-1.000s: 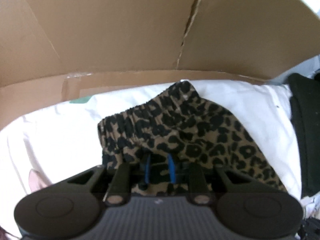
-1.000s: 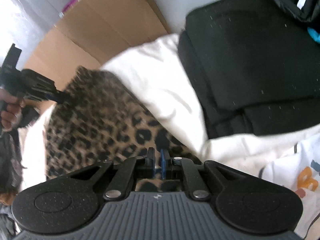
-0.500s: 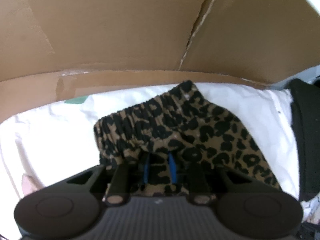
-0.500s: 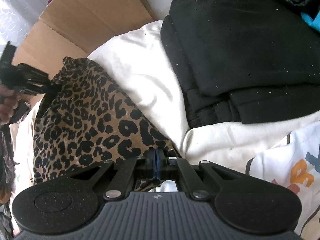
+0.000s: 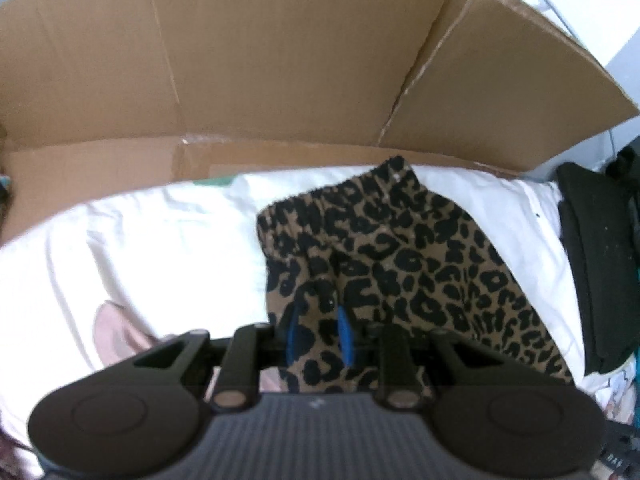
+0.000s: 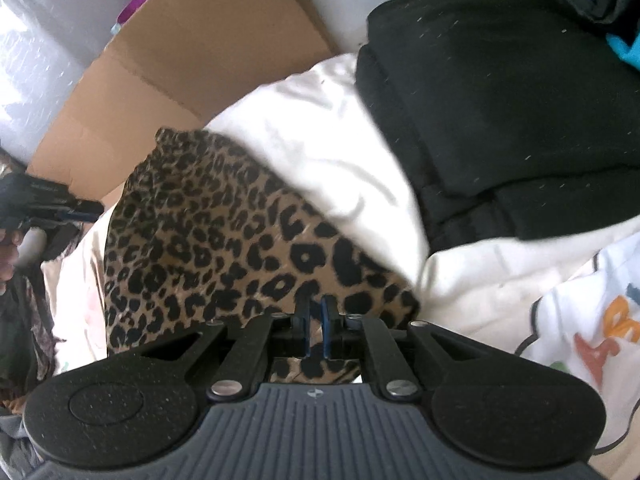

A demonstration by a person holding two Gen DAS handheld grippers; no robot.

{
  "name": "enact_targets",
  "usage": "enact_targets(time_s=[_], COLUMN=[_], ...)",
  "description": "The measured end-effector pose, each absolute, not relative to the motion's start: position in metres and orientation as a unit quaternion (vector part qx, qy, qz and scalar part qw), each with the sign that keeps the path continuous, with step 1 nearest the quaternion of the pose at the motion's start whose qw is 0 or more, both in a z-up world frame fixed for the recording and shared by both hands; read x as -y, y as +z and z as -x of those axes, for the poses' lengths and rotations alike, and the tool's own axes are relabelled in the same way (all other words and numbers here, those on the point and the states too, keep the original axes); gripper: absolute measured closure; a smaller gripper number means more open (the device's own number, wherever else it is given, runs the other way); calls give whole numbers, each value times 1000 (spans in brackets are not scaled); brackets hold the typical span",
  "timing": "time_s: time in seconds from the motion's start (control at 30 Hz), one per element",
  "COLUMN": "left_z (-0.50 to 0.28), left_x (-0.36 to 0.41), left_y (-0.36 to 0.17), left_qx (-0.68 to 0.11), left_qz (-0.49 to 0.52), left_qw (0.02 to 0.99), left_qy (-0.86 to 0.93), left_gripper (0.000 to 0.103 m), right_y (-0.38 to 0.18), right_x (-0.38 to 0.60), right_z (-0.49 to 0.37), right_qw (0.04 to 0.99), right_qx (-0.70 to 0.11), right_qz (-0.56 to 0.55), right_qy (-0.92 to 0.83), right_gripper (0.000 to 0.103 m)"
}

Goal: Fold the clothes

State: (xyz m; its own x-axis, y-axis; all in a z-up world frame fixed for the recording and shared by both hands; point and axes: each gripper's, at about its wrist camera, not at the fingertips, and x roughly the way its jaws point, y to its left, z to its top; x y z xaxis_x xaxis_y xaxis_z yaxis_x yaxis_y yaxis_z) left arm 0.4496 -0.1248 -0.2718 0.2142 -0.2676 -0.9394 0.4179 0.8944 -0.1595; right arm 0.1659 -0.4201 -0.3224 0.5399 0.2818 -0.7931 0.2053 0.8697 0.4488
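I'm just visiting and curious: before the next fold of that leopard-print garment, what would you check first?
1. Right gripper shut on the leopard-print garment: ok.
2. Left gripper pinching the garment: cannot tell; cloth sits between its blue pads.
3. Garment flat on the white bedding: not ok, bunched at the waistband.
4. Black folded clothes apart from the garment: ok.
5. Cardboard box apart from the garment: cannot tell.

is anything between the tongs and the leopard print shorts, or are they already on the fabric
Nothing visible stands between. The right tongs are shut on the leopard print shorts at the near edge, and the left tongs have a fold of the same fabric between their pads.
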Motion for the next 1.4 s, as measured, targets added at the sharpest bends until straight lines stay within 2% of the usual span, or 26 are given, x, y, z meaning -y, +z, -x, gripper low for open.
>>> enact_targets(time_s=[0.23, 0.47, 0.83, 1.0, 1.2, 1.23, 1.4], left_z=[-461, -454, -406, -375, -351, -348, -334], left_x=[118, 109, 73, 76, 86, 84, 60], left_y=[-327, -303, -257, -277, -319, -323, -320], left_qx=[-618, -601, -574, -573, -588, -587, -583], left_qz=[-51, -50, -56, -35, -60, -67, -71], left_qw=[763, 772, 773, 762, 748, 749, 753], left_qy=[-186, -201, -265, -301, -301, -301, -298], left_gripper=[78, 81, 80, 80, 80, 79, 80], right_y=[-336, -334, -317, -317, -330, -332, -326], right_x=[420, 422, 411, 400, 388, 388, 391], right_z=[-165, -162, -161, -160, -155, -155, -158], right_qw=[834, 835, 841, 839, 837, 837, 835], right_qx=[-502, -502, -492, -498, -507, -509, -516], right_qz=[-228, -227, -226, -218, -205, -202, -190], right_qy=[17, -2, 6, 14, 13, 12, 5], right_gripper=[94, 94, 97, 97, 96, 93, 94])
